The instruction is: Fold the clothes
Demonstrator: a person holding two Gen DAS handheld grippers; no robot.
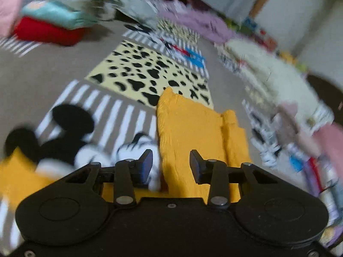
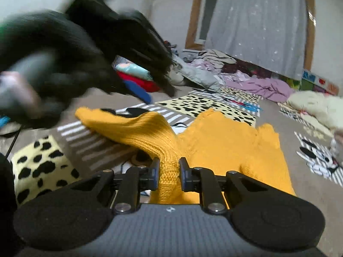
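A mustard-yellow knit sweater [image 2: 214,141] lies on a patterned rug [image 2: 38,165]. My right gripper [image 2: 169,171] is shut on a bunched fold of the sweater and holds it raised, with one sleeve [image 2: 120,124] stretched out to the left. In the left wrist view the sweater [image 1: 188,132] lies partly folded under my left gripper [image 1: 171,162], which is open and empty just above the fabric. The left gripper and the gloved hand holding it [image 2: 64,49] show blurred at the upper left of the right wrist view.
The rug [image 1: 137,70] has cow-spot, striped and Mickey Mouse panels. A stack of folded clothes [image 1: 53,19] stands at the far left. A loose pile of purple and grey clothes [image 2: 246,79] lies along the far wall. A cream blanket [image 2: 317,105] lies right.
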